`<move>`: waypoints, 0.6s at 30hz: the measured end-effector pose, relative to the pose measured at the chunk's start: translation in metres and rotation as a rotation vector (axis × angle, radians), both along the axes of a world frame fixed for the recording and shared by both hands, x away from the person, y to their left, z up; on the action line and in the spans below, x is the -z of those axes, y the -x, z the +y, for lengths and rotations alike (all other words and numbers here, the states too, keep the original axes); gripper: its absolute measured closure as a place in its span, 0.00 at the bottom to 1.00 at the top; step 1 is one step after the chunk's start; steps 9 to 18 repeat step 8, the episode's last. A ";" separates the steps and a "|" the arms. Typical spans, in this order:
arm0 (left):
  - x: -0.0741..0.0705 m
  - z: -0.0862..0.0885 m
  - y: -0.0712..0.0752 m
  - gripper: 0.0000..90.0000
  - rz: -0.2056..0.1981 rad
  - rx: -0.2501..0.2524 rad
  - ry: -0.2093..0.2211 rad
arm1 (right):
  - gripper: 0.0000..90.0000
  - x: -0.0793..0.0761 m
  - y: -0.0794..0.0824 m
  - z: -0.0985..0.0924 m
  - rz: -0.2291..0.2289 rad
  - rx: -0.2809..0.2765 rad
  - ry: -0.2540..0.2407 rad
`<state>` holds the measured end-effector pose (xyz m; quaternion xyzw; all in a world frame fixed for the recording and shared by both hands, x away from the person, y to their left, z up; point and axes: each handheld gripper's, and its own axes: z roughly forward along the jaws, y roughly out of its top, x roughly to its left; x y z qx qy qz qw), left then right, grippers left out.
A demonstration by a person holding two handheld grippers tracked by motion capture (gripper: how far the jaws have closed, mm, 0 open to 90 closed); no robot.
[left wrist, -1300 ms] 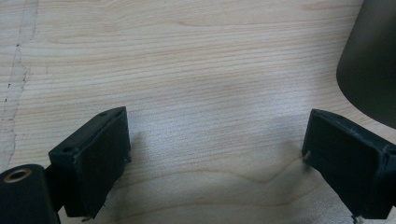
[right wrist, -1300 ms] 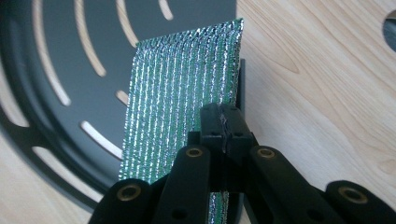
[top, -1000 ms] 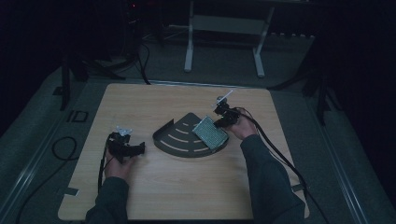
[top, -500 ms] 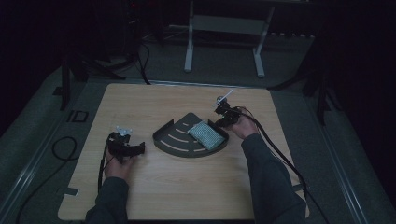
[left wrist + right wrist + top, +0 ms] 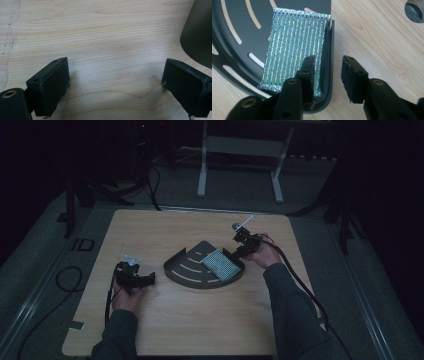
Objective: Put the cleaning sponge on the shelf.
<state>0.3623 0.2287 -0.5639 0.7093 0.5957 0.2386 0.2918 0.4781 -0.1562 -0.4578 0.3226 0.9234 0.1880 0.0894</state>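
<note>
Green pad with shiny silver ribbed weave (image 5: pixel 295 47), rectangular, lying flat inside the dark grey fan-shaped slotted metal tray (image 5: pixel 192 270), against the raised rim. No readable writing on it. Just beyond the right gripper (image 5: pixel 328 62), its near end under one black jaw. Jaws just been opening, now apart and straddling the tray's rim: one over the pad, one outside above the light wooden table (image 5: pixel 175 330); no pressing on the pad. Right hand (image 5: pixel 262 254) just behind, forearm angled in from below. Left gripper (image 5: pixel 115 75) well apart from the pad, jaws wide apart over bare wood, tray edge at far right.
</note>
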 end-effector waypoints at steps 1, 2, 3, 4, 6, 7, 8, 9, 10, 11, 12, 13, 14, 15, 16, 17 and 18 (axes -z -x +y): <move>0.000 0.000 0.000 0.09 0.000 0.000 0.000 | 0.66 -0.002 0.001 -0.003 0.002 0.001 0.003; 0.000 0.000 0.000 0.09 0.000 0.000 0.000 | 0.65 -0.003 0.001 -0.003 0.006 0.004 0.005; 0.000 0.000 0.000 0.09 0.000 0.000 0.000 | 0.64 -0.004 0.002 -0.004 0.005 0.005 0.005; 0.000 0.000 0.000 0.09 0.000 0.000 0.000 | 0.63 -0.005 0.002 -0.005 0.006 0.006 0.006; 0.000 0.000 0.000 0.09 0.000 0.000 0.000 | 0.61 -0.007 0.003 -0.007 0.006 0.009 0.006; 0.000 0.000 0.000 0.09 0.000 0.000 0.000 | 0.61 -0.007 0.003 -0.007 0.006 0.009 0.006; 0.000 0.000 0.000 0.09 0.000 0.000 0.000 | 0.61 -0.008 0.004 -0.008 0.008 0.009 0.007; 0.000 0.000 0.000 0.09 0.000 0.000 0.000 | 0.61 -0.008 0.004 -0.008 0.008 0.009 0.007; 0.000 0.000 0.000 0.09 0.000 0.000 0.000 | 0.61 -0.008 0.004 -0.008 0.008 0.009 0.007; 0.000 0.000 0.000 0.09 0.000 0.000 0.000 | 0.61 -0.008 0.004 -0.008 0.008 0.009 0.007; 0.000 0.000 0.000 0.09 0.000 0.000 0.000 | 0.61 -0.008 0.004 -0.008 0.008 0.009 0.007; 0.000 0.000 0.000 0.09 0.000 0.000 0.000 | 0.61 -0.008 0.004 -0.008 0.008 0.009 0.007; 0.000 0.000 0.000 0.09 0.000 0.000 0.000 | 0.61 -0.008 0.004 -0.008 0.008 0.009 0.007; 0.000 0.000 0.000 0.09 0.000 0.000 0.000 | 0.61 -0.008 0.004 -0.008 0.008 0.009 0.007; 0.000 0.000 0.000 0.09 0.000 0.000 0.000 | 0.61 -0.008 0.004 -0.008 0.008 0.009 0.007; 0.000 0.000 0.000 0.09 0.000 0.000 0.000 | 0.61 -0.008 0.004 -0.008 0.008 0.009 0.007; 0.000 0.000 0.000 0.09 0.000 0.000 0.000 | 0.61 -0.008 0.004 -0.008 0.008 0.009 0.007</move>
